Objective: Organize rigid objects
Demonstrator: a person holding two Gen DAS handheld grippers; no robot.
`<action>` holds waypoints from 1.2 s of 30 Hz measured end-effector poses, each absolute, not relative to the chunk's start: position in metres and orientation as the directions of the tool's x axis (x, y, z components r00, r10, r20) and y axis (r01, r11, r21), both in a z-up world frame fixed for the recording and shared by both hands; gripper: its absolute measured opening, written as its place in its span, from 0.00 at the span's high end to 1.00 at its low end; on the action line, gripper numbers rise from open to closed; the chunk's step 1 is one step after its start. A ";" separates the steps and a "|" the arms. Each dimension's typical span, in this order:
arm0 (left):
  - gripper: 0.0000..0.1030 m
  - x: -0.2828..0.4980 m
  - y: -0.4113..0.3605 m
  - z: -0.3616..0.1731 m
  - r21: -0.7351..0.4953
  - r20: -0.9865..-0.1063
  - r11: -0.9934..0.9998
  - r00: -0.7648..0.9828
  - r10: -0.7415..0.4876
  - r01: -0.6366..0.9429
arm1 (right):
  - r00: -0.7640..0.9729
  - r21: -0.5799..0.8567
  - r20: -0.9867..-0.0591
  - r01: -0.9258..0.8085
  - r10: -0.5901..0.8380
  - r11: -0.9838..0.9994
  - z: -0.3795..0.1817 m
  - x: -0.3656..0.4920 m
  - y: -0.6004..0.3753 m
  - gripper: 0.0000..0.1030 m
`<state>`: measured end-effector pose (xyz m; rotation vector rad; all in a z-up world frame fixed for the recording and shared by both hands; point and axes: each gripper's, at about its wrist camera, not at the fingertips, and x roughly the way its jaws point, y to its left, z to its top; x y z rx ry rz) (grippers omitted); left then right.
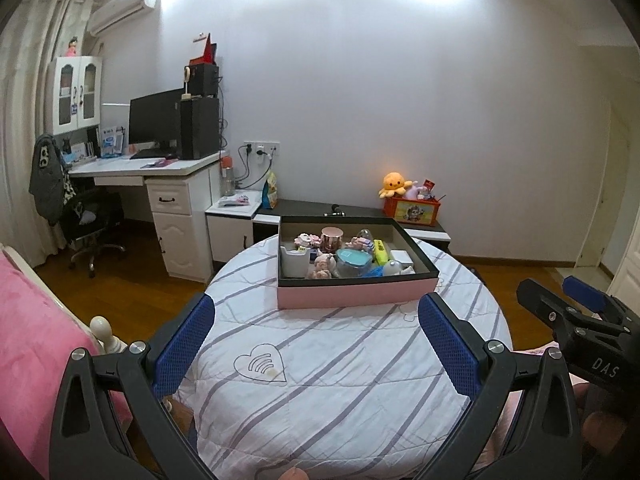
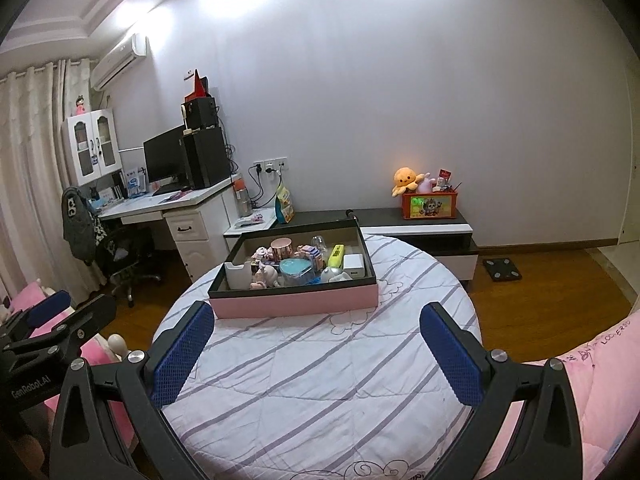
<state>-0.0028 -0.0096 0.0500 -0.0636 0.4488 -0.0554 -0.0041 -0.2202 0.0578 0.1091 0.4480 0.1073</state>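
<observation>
Hovering side by side over the near part of a round table (image 1: pixel 320 380), both tools are empty: the left gripper (image 1: pixel 316 344) has its jaws spread wide with nothing between them, and the right gripper (image 2: pixel 316 350) is released the same way. The task's things all sit in a pink box (image 1: pixel 352 294) with a dark rim, set toward the far side of the table — a pink cup (image 1: pixel 332 237), a white holder (image 1: pixel 294 264), a teal lid (image 1: pixel 352 259), a yellow marker (image 1: pixel 380 250), a white block (image 2: pixel 354 266) and small figures crowded together. No loose item shows on the striped cloth.

That fits either stage: everything gathered in the box, or a jumbled box waiting to be sorted. I cannot settle which.

Room is generous in front of the box; its near wall stands upright and would block a low reach, so any entry must come from above. Pink bedding (image 1: pixel 36 340) crowds the left, and the table edge drops away close on both sides.
</observation>
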 end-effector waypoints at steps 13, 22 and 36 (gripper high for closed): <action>0.00 -0.009 -0.007 0.050 -0.103 -0.432 0.994 0.897 -0.087 0.046 | 0.895 0.116 -0.426 -0.088 0.130 0.989 0.060 -0.006 -0.218 0.00; 0.00 -0.011 -0.008 0.052 -0.033 -0.422 0.999 0.907 -0.003 -0.012 | 0.895 0.109 -0.427 -0.087 0.125 0.990 0.060 -0.005 -0.215 0.00; 0.00 -0.012 -0.003 0.051 -0.059 -0.426 0.998 0.904 -0.029 0.004 | 0.897 0.092 -0.424 -0.089 0.120 0.992 0.062 -0.003 -0.215 0.00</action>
